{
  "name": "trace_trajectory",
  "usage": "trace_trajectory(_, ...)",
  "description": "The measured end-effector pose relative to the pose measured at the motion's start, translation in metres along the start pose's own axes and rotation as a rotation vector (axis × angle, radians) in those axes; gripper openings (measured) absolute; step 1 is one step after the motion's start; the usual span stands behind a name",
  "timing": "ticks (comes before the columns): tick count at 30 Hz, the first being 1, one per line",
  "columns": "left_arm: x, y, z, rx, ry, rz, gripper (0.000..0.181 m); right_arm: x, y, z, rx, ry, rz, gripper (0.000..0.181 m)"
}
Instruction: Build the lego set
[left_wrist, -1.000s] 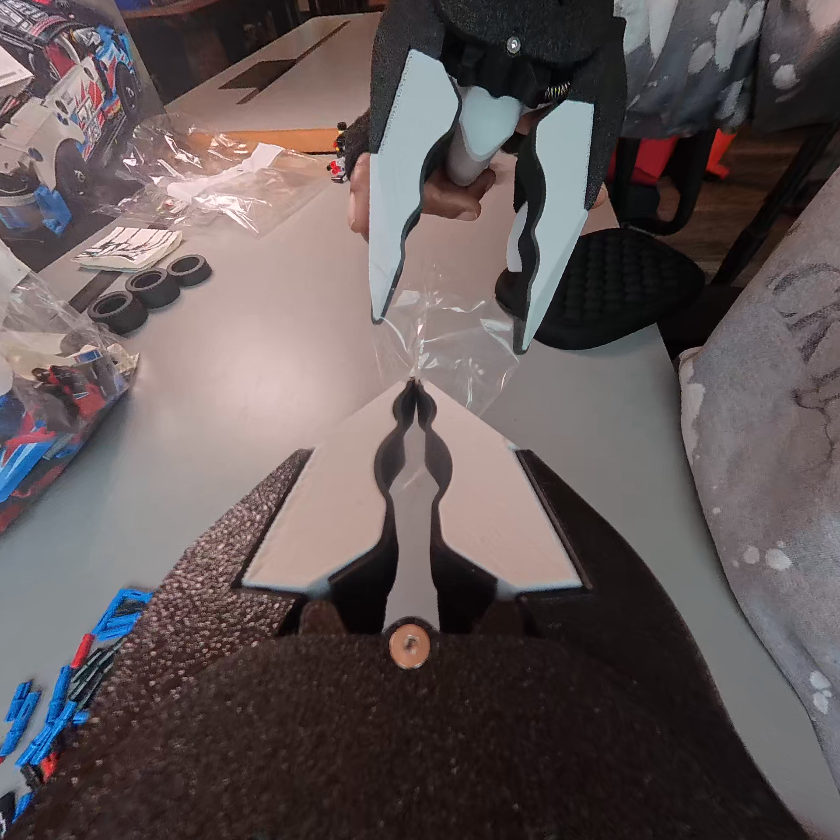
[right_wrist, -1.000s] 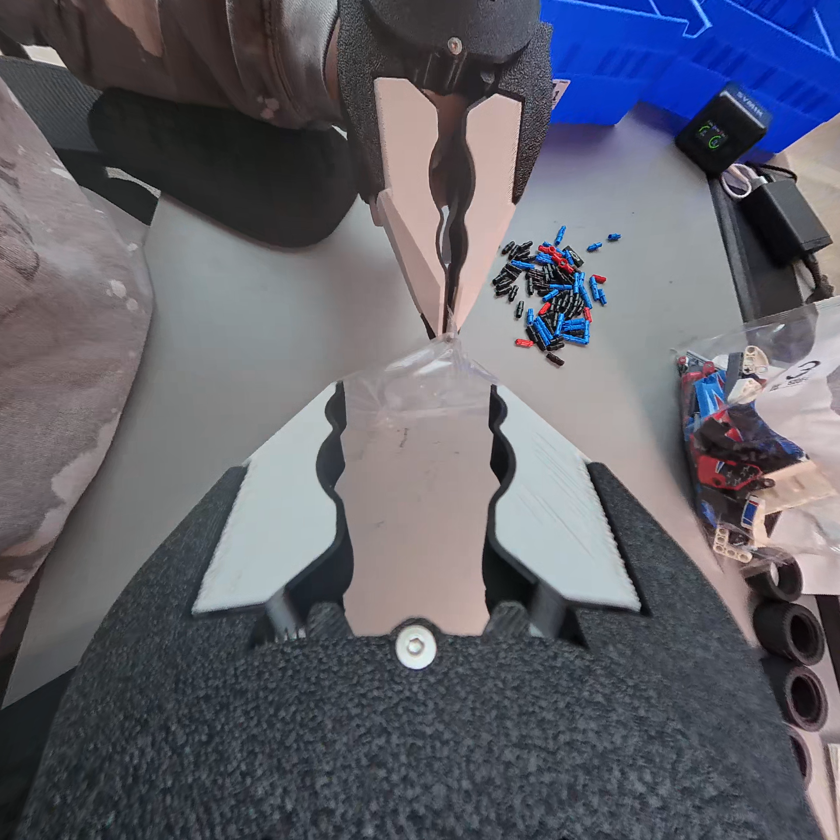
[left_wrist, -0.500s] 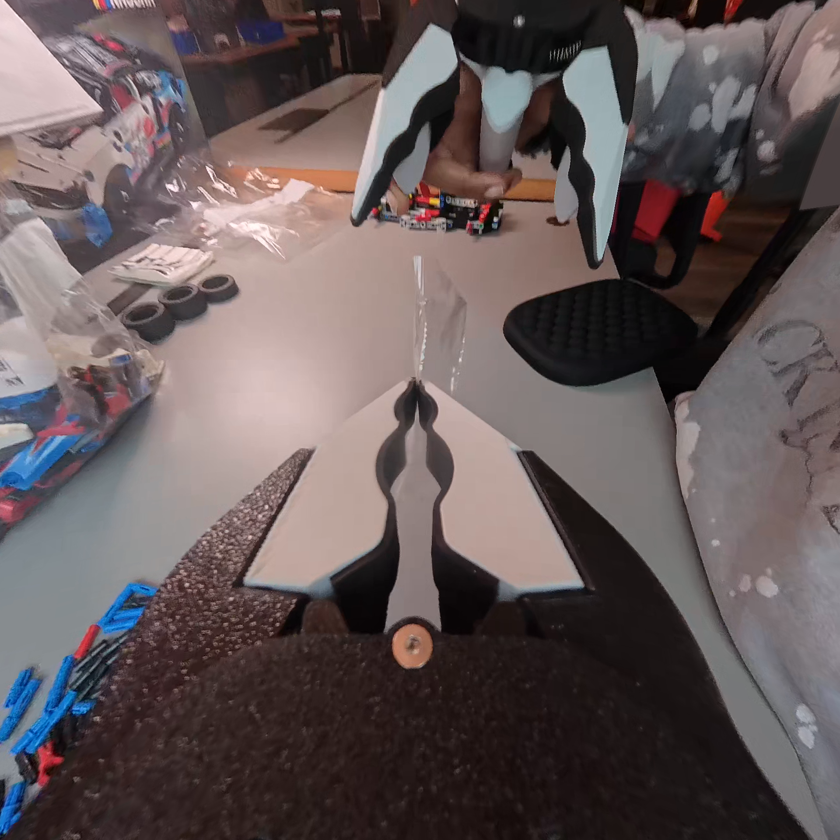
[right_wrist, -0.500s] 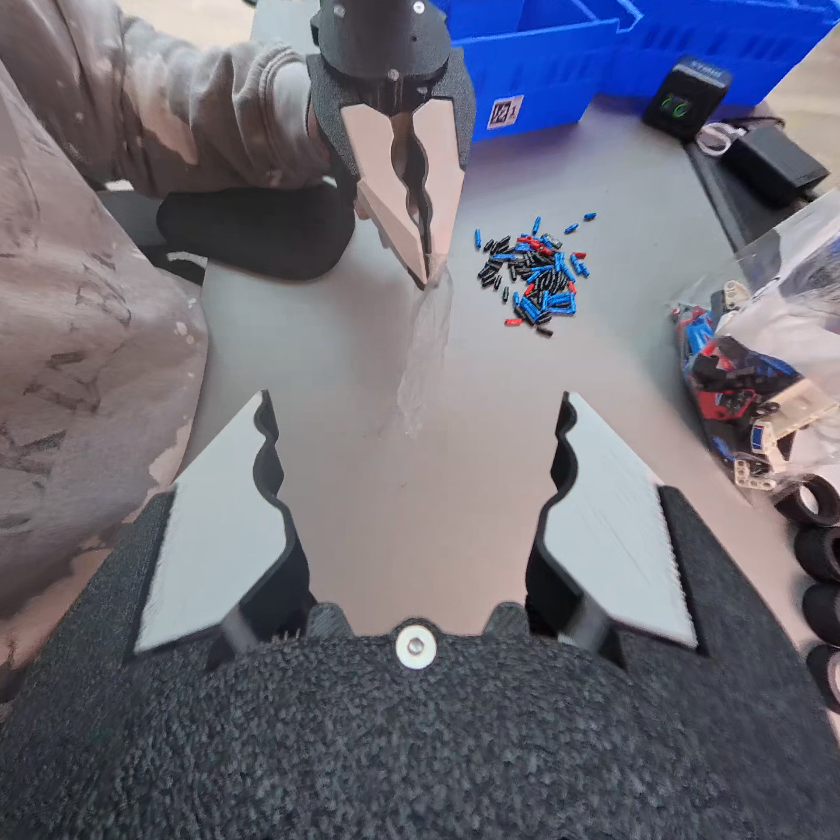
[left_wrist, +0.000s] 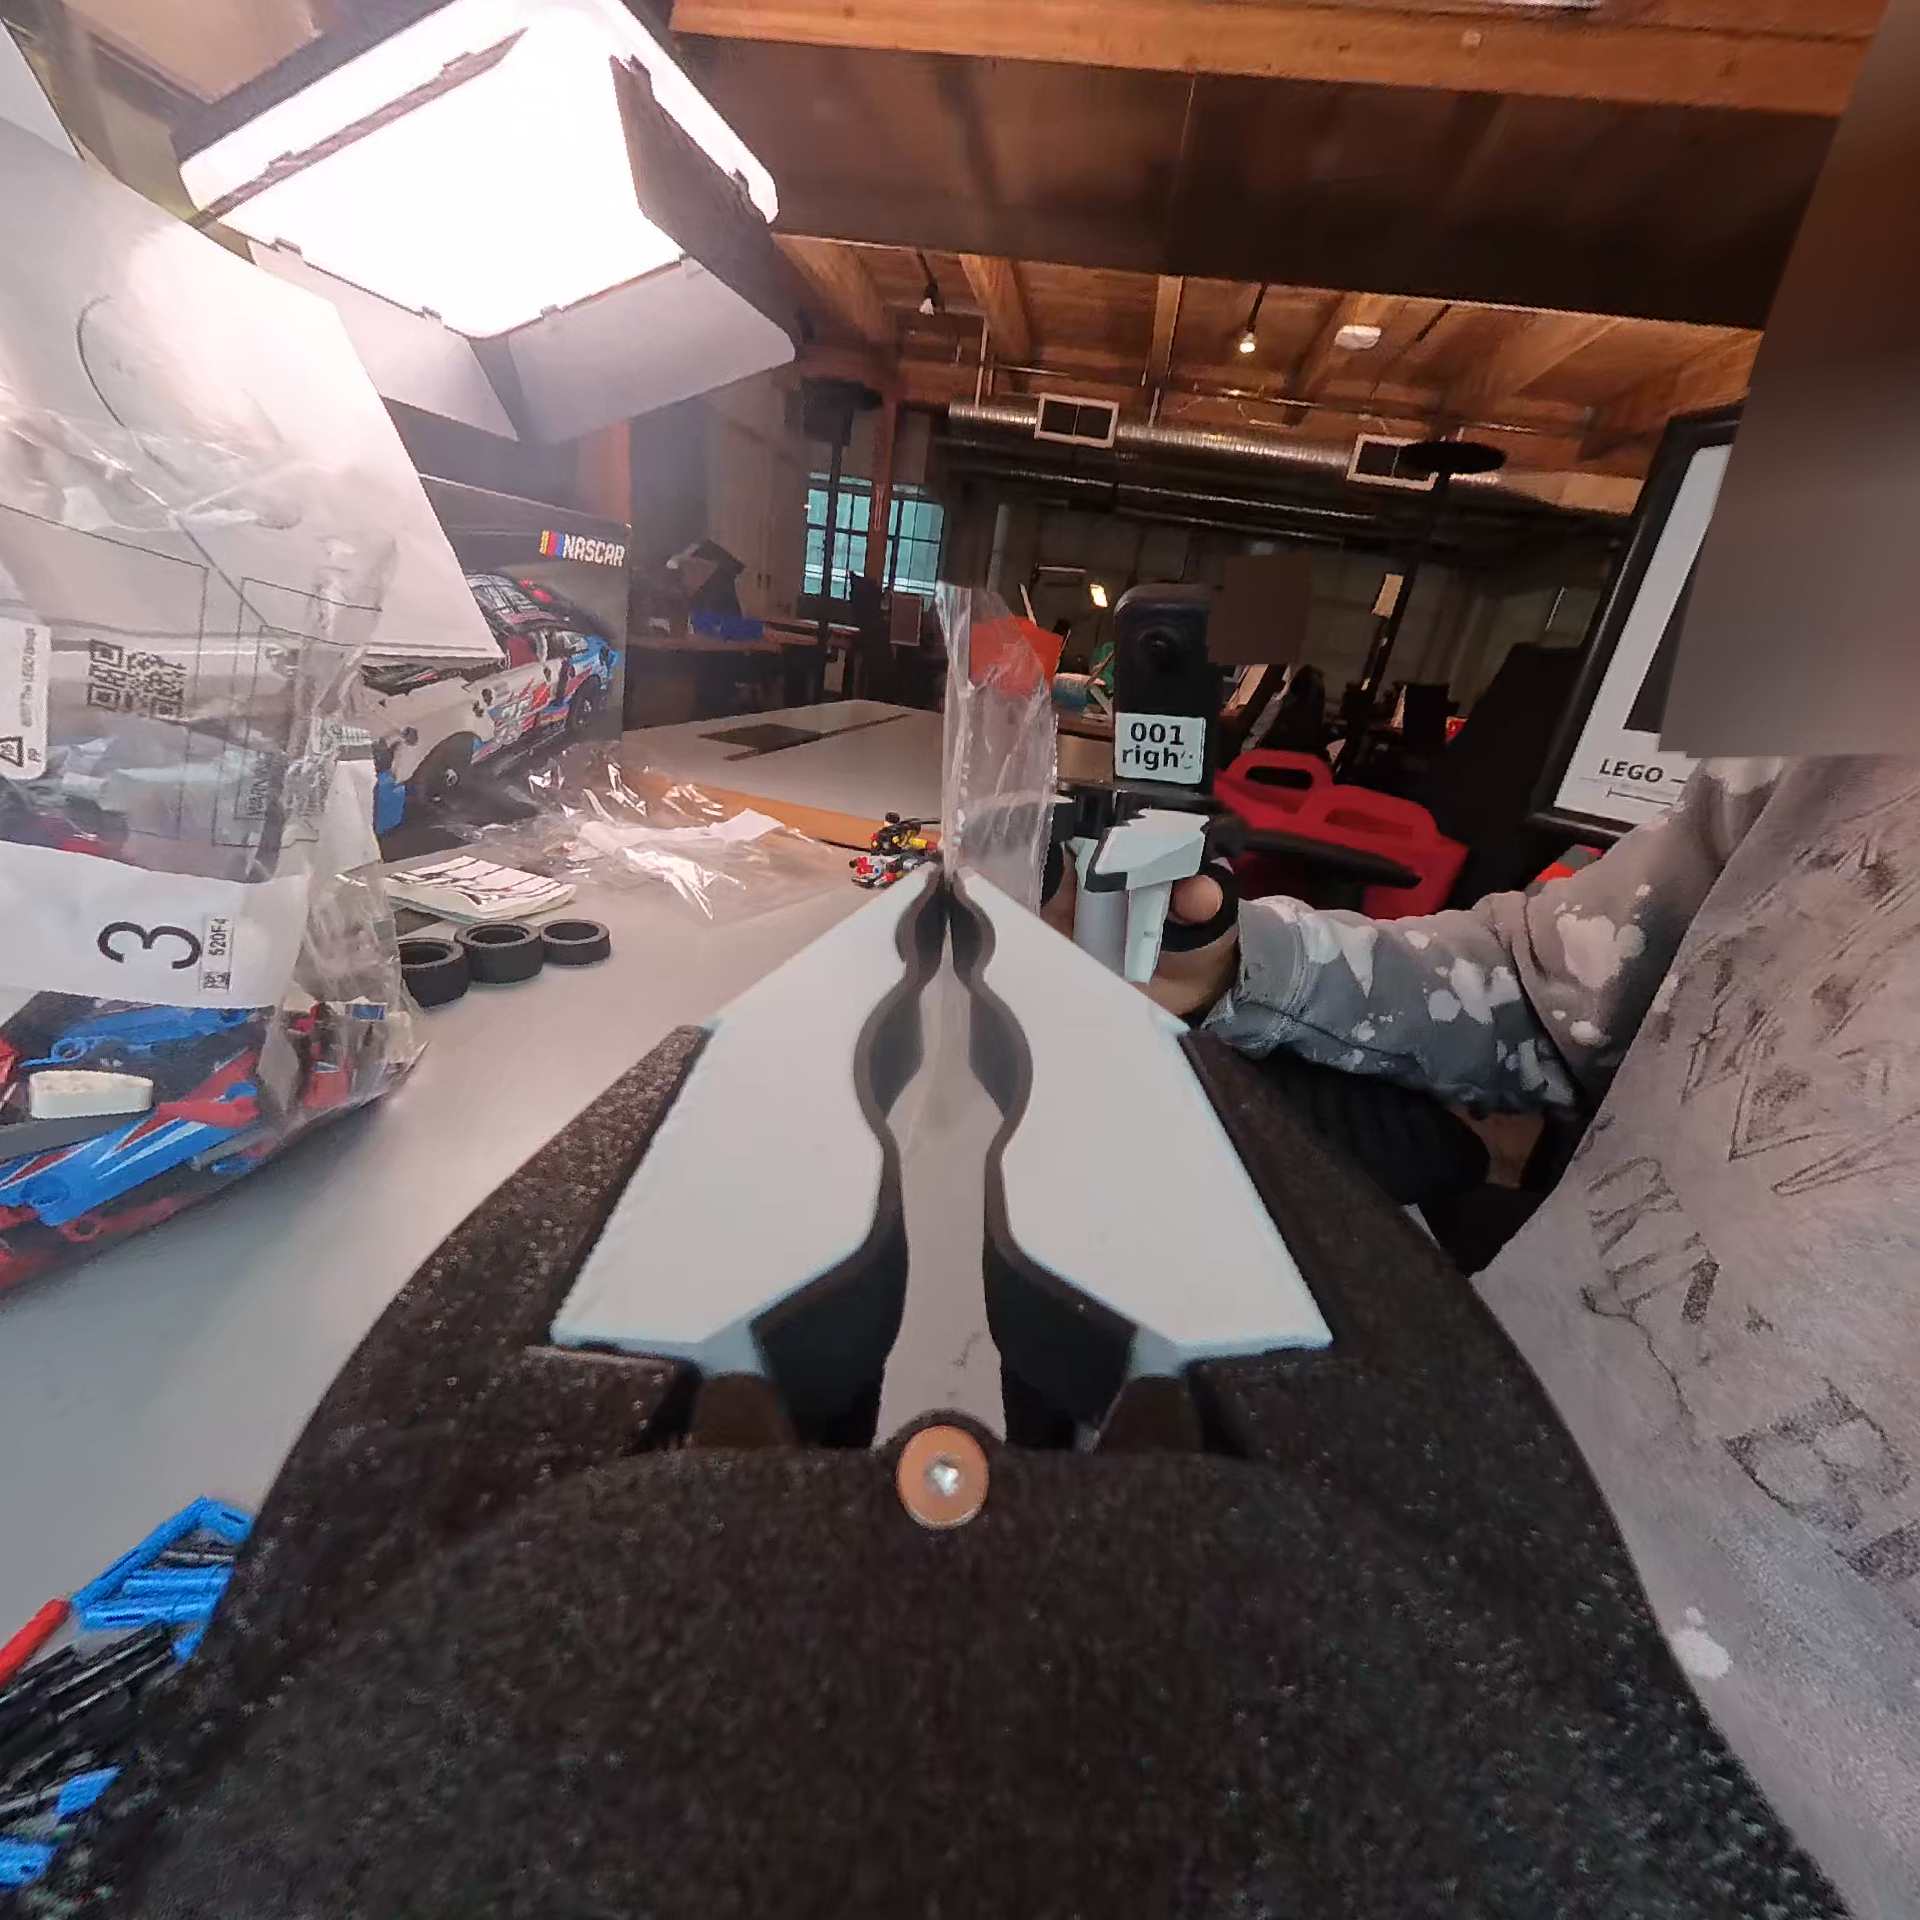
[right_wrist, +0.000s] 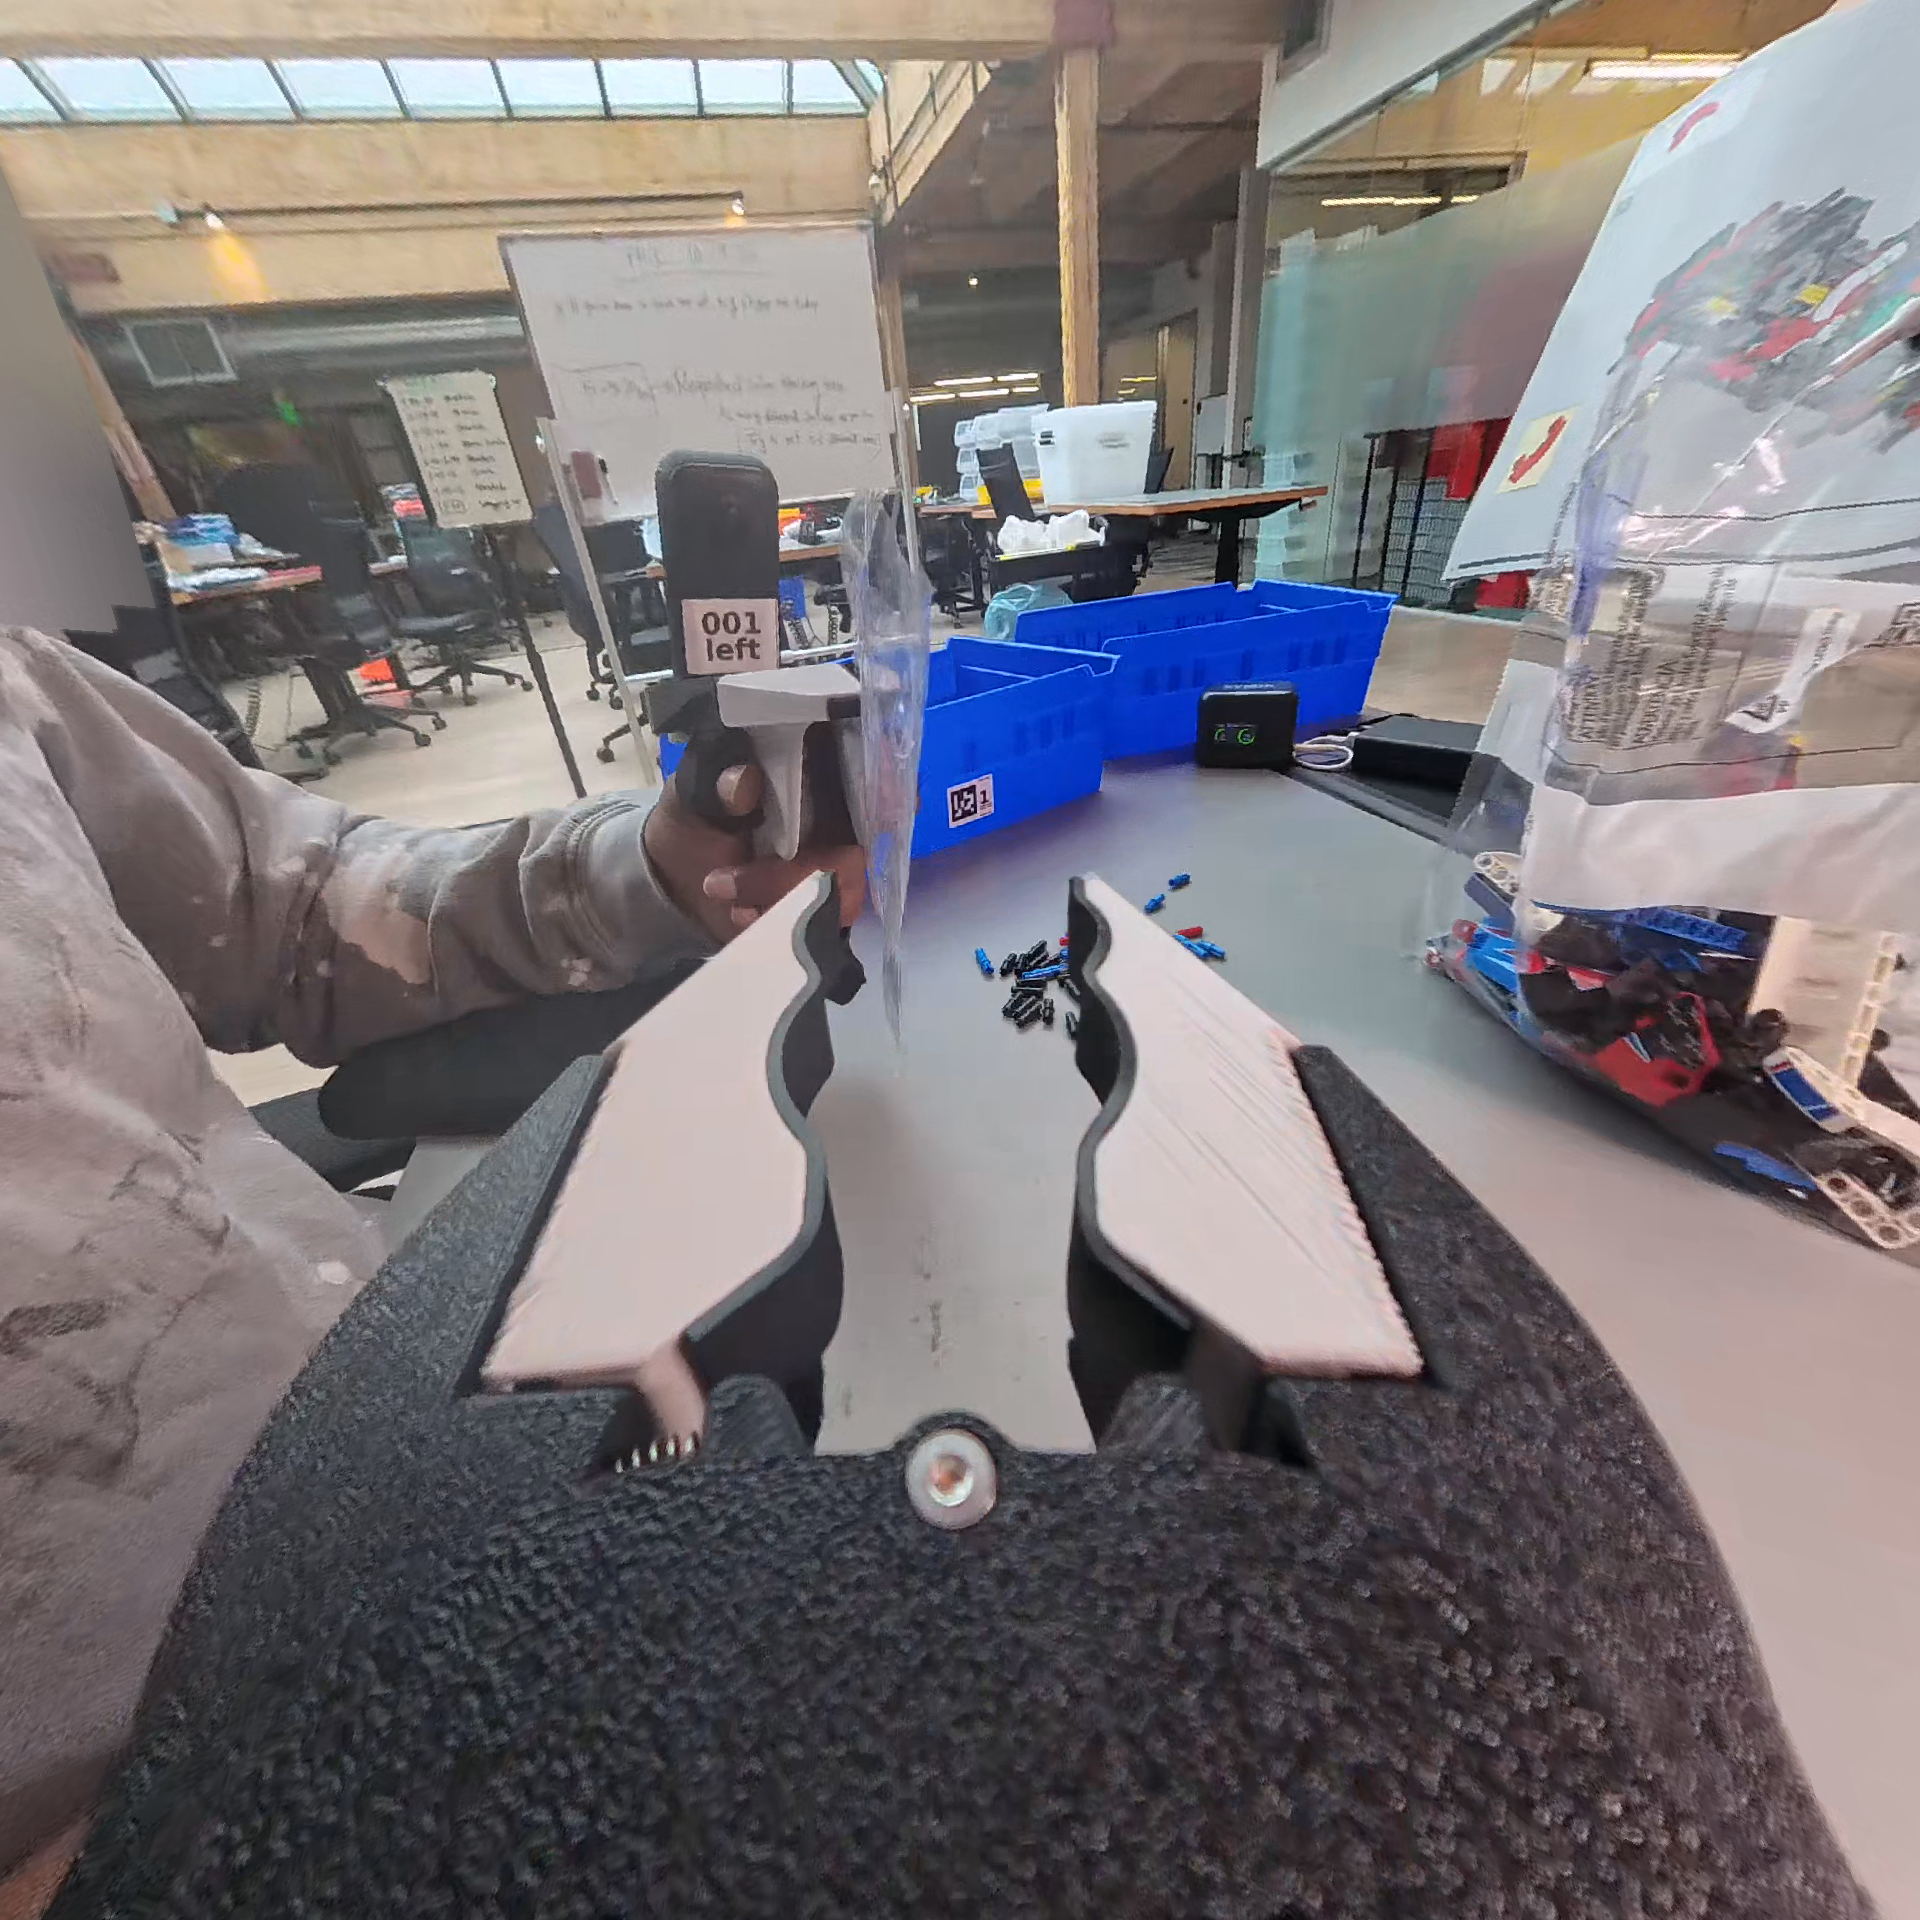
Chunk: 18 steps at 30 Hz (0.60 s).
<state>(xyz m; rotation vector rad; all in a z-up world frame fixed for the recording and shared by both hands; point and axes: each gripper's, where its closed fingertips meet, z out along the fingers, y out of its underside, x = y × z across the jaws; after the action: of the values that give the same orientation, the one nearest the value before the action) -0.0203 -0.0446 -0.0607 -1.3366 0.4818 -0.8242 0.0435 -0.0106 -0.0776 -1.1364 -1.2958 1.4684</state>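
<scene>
My left gripper (left_wrist: 948, 883) pinches the empty clear bag (left_wrist: 992, 727), lifted off the worktop (left_wrist: 312, 1195), likely to discard it. Right gripper (right_wrist: 951, 904) fingers spread, empty. Pins (right_wrist: 1039, 982) lie mid-worktop.

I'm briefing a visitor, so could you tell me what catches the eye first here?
The left tongs, shut on an empty clear plastic bag, hold it upright mid-frame. The right tongs stand open near scattered blue, black and red pins. A numbered parts bag stands left.
</scene>
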Motion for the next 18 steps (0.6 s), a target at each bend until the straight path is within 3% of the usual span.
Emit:
trace_trajectory(7, -0.001, -0.002, -0.004, 0.036, 0.008, -0.013, 0.0, -0.002, -0.006, 0.012, 0.01, -0.034, -0.063, 0.001)
trace_trajectory(14, 0.015, 0.022, 0.011, -0.06, 0.086, -0.015, 0.0, -0.019, 0.007, 0.023, -0.01, -0.117, -0.069, 0.0)
trace_trajectory(18, 0.017, 0.026, 0.012, -0.082, 0.091, 0.008, 0.0, -0.006, 0.008, 0.02, 0.002, -0.052, -0.059, 0.0)
